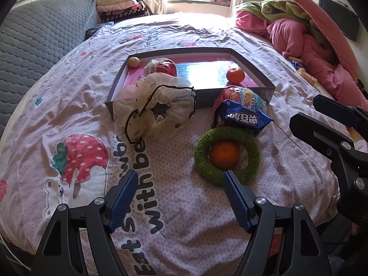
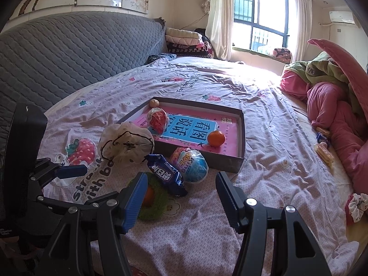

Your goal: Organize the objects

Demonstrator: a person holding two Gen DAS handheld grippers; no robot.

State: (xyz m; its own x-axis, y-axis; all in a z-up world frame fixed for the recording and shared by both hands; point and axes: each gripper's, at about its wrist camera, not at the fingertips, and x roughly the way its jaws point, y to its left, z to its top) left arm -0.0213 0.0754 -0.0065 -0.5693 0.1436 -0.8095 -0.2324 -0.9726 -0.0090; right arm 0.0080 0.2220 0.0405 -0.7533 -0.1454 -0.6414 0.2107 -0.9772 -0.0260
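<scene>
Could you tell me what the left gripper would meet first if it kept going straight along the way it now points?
Probably the bedsheet just short of the cream scrunchie; the left gripper is open and empty.

Bare sheet (image 1: 184,207) lies open; green ring (image 1: 253,158) and snack packet (image 1: 241,117) perhaps crowd the box (image 1: 110,96).
</scene>
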